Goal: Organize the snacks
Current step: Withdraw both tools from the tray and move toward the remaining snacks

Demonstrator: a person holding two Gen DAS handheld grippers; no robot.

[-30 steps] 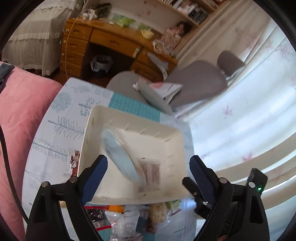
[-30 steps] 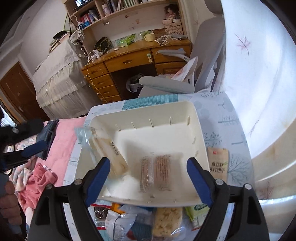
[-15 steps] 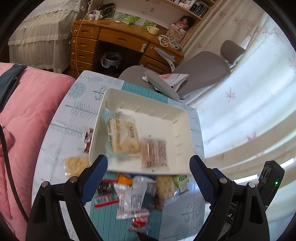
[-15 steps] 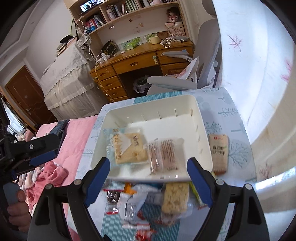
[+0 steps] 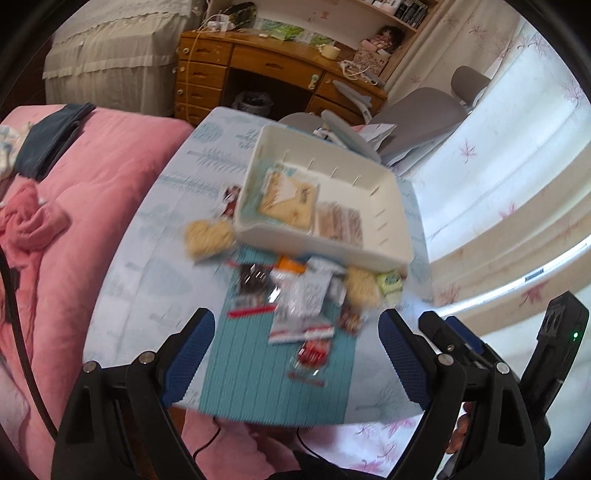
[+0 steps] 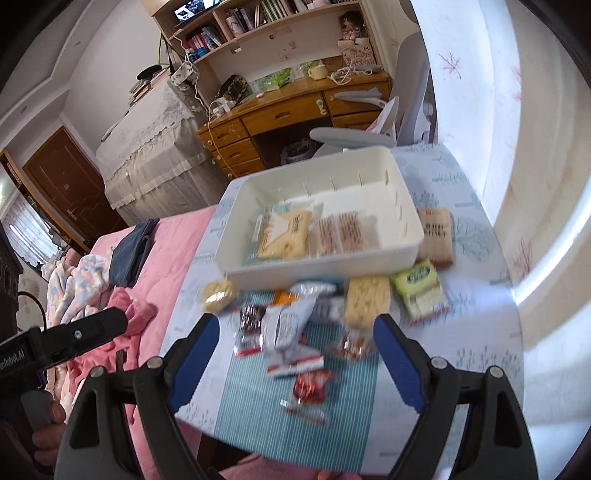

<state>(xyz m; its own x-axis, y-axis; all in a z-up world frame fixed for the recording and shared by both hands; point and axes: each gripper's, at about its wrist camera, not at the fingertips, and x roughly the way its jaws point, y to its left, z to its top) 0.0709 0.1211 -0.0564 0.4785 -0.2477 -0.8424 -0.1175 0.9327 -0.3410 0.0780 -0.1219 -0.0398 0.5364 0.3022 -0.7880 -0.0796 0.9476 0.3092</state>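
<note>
Mostly, motion blur smears the loose snack packets (image 5: 299,295) beside the tray (image 5: 391,192).

A wooden desk (image 6: 295,110) with drawers stands against the far wall, a cream mug (image 6: 318,71) and tangled white cables (image 6: 345,75) on its top. Under its kneehole sits a waste bin (image 5: 253,103) lined with a dark bag. Bookshelves (image 6: 236,22) above the desk hold rows of books and a small doll (image 6: 350,25). A grey office chair (image 5: 417,110) is drawn up just beside the desk, papers on its seat. Left of the desk, a lace-edged cover (image 6: 147,136) drapes a large piece of furniture, near a brown door (image 6: 70,184). A pink quilt (image 5: 92,177) carries a folded dark garment (image 5: 51,140). Pale curtains (image 5: 517,155) with pink leaf prints hang at the right.
</note>
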